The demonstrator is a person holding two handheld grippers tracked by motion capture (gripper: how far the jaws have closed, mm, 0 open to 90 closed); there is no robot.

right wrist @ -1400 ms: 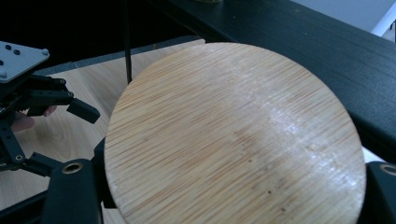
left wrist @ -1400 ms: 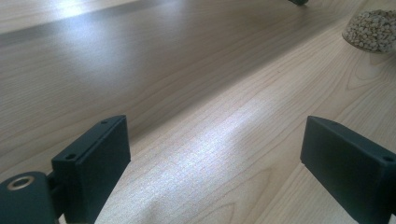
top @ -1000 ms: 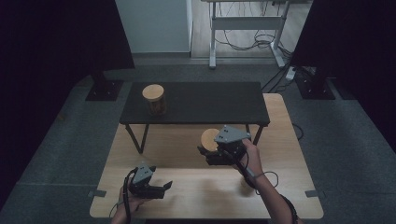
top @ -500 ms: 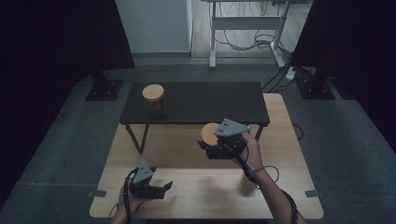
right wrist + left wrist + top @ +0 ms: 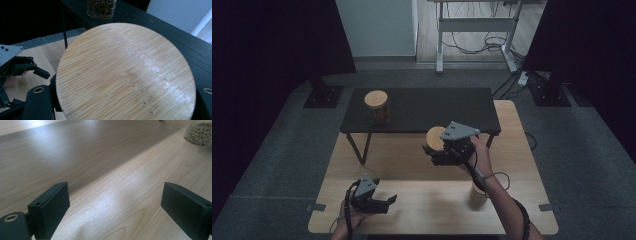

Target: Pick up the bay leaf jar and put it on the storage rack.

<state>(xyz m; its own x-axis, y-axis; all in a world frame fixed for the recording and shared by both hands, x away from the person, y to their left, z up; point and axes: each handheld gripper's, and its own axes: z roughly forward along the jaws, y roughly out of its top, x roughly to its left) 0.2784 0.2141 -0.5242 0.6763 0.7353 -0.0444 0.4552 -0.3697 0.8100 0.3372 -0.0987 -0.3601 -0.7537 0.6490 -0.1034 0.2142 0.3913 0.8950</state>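
A round bamboo lid (image 5: 435, 138) (image 5: 125, 72) is clamped flat between the jaws of my right gripper (image 5: 435, 150) (image 5: 122, 105), held in the air over the pale wooden table (image 5: 412, 165), near the front edge of the black side table (image 5: 437, 107). An open glass jar of pale grains (image 5: 477, 195) (image 5: 200, 132) stands on the wooden table under my right forearm. My left gripper (image 5: 384, 202) (image 5: 117, 207) rests low at the front left with its jaws wide apart and bare wood between them. It also appears as the left gripper (image 5: 17, 66) in the right gripper view.
A second jar with a bamboo lid (image 5: 377, 106) (image 5: 101, 7) stands on the left part of the black side table, filled with brownish pieces. Dark floor surrounds the tables, with stand bases (image 5: 324, 95) and a desk frame (image 5: 472, 35) behind.
My right gripper has carried the lid slightly farther away, toward the black side table. The left gripper has stayed where it was.
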